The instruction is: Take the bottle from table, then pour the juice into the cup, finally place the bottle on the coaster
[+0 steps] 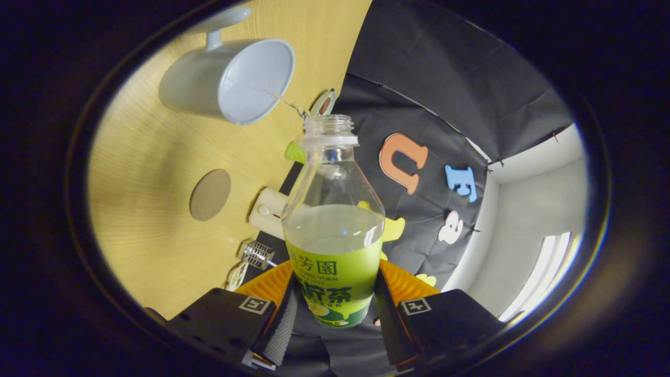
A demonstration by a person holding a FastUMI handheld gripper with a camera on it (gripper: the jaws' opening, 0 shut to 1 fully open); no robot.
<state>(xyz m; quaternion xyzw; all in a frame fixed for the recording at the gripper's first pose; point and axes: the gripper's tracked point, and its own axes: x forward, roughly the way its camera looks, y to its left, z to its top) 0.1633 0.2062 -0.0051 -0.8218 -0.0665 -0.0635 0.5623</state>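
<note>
Both fingers point(285, 324) clamp the label of the uncapped clear plastic bottle point(335, 230), half full of pale juice. Its mouth seems just short of the pale blue cup point(230, 78); close in before tipping further. Beside lies the round brown coaster point(210, 194).

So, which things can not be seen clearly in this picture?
- Bottle base: in the gripper view, covered by the gripper fingers that press its label from both sides.
- Cup handle: its top end is cut off by the view's edge.
- Small clear item and white device by the table edge: too small to identify.
- Coaster: material unclear.
</note>
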